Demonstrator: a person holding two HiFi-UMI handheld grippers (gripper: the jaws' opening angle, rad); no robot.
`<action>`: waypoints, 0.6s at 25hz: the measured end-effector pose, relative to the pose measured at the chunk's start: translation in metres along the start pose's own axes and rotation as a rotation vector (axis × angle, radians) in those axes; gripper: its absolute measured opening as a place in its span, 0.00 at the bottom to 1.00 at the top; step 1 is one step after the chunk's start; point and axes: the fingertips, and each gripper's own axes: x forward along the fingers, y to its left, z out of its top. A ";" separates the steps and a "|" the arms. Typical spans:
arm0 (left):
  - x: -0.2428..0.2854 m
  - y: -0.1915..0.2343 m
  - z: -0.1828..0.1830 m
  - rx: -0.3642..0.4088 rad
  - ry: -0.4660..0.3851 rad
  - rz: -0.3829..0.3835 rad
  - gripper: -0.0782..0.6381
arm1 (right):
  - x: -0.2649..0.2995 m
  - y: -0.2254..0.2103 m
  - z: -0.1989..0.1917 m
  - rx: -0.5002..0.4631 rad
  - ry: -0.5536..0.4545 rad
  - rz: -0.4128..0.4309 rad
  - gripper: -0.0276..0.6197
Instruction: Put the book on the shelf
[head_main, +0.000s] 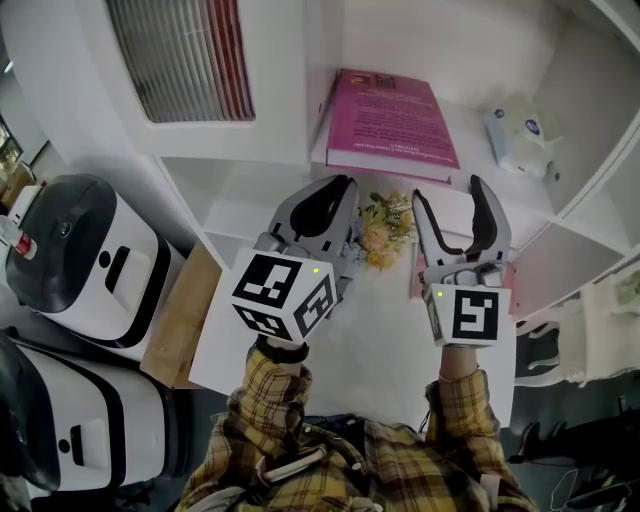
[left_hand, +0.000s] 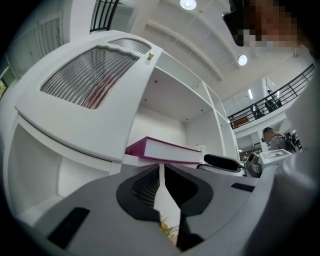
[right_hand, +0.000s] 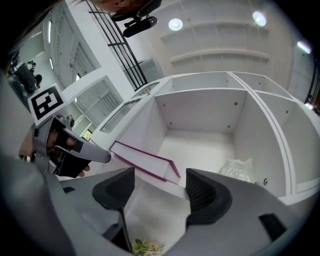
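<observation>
While book (head_main: 390, 120) lies on shelf (head_main: 478, 185) at front edge, we might bump it off: left gripper (head_main: 335, 190) pressed together, right gripper (head_main: 448, 190) spread.

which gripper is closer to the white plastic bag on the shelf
Right. The right gripper hovers in front of the white plastic bag, slightly to its left; the left gripper is farther left, in front of the pink book.

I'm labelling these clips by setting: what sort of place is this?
Probably a big lab or showroom hall: white cubby shelving, a railed upper gallery behind, and white machines parked beside it.
</observation>
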 end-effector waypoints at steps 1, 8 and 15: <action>-0.003 -0.003 0.000 0.006 0.000 -0.006 0.17 | -0.004 0.001 0.000 0.007 0.000 0.005 0.53; -0.028 -0.030 0.003 0.063 0.003 -0.044 0.17 | -0.036 0.019 0.021 0.064 -0.049 0.070 0.47; -0.052 -0.057 -0.012 0.104 0.048 -0.076 0.18 | -0.067 0.044 0.027 0.213 -0.050 0.175 0.42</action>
